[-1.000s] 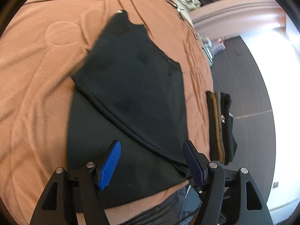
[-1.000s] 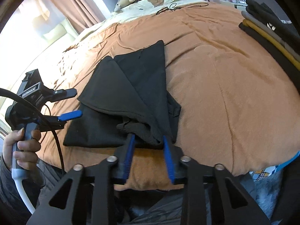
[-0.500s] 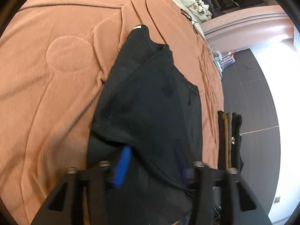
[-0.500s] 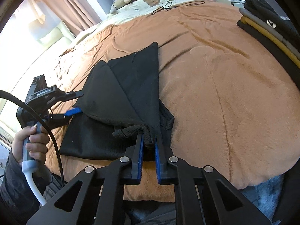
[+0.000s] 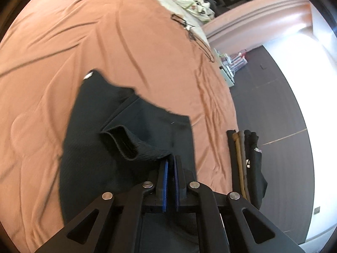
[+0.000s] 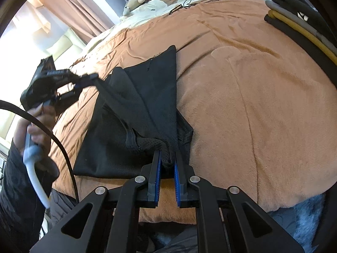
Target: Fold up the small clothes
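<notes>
Both tongs pinch the black garment (image 6: 147,97)
Left gripper (image 5: 171,162) lifts a corner off the blanket (image 6: 263,105) — right gripper (image 6: 167,158) clamps bunched fabric, low.

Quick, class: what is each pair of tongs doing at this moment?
Left tongs: closed on an edge of the black garment.
Right tongs: closed on a bunched corner of the same garment.

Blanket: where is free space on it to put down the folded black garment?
The widest bare patch of the blanket lies between the black garment and the folded stack at the bed's edge. More bare blanket lies beyond the garment, toward the cord and the pillows. It is crowded near the stack and where the left gripper and right gripper pinch the garment.
</notes>
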The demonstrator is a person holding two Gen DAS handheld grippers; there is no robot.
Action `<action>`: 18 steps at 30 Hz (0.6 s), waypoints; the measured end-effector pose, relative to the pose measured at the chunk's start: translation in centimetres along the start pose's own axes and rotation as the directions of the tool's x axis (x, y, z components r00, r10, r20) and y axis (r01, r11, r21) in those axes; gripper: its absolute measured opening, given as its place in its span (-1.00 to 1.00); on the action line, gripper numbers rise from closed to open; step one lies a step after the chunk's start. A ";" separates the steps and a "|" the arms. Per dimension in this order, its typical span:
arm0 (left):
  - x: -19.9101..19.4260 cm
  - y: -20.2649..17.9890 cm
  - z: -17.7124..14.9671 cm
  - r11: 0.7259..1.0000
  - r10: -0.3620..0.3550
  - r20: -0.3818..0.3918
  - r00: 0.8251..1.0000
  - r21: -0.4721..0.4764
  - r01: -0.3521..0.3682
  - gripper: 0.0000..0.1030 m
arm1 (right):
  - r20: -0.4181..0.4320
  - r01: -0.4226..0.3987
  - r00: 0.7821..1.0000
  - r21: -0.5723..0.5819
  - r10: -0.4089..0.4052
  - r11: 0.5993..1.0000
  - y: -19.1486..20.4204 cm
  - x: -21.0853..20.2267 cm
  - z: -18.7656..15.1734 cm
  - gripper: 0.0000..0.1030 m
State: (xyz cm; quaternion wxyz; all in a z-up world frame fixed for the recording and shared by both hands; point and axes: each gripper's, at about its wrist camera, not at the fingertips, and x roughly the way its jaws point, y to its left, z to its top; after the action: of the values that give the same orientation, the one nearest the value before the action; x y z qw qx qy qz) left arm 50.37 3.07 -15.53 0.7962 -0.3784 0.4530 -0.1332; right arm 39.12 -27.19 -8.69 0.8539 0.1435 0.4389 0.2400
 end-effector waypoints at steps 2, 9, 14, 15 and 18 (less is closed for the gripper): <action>0.8 -1.1 0.7 1.000 -0.003 -0.007 1.000 0.020 0.003 -0.90 | 0.002 -0.004 1.000 0.009 0.004 1.000 -0.2 -0.1 0.0 -0.85; 4.4 -4.6 3.0 0.995 0.014 -0.038 0.999 0.099 -0.011 -0.90 | 0.005 -0.023 1.000 0.029 0.022 0.999 -0.5 0.1 -0.3 -0.85; 7.1 -6.2 4.4 0.990 0.031 -0.058 0.998 0.136 -0.022 -0.90 | 0.004 -0.049 0.999 0.055 0.049 0.997 -0.9 0.3 -0.5 -0.85; 7.7 -6.6 4.6 0.989 0.032 -0.063 0.997 0.146 -0.022 -0.90 | 0.004 -0.052 0.999 0.059 0.052 0.997 -0.9 0.4 -0.5 -0.86; 9.2 -7.6 5.1 0.984 0.040 -0.077 0.996 0.177 -0.026 -0.90 | 0.003 -0.062 0.998 0.067 0.062 0.996 -1.1 0.5 -0.5 -0.88</action>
State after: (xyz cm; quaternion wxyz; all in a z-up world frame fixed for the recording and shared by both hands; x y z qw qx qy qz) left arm 60.69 -4.73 -14.21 0.8099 -0.2933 0.4771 -0.1746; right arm 39.24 -27.84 -9.83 0.8408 0.1857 0.4419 0.2515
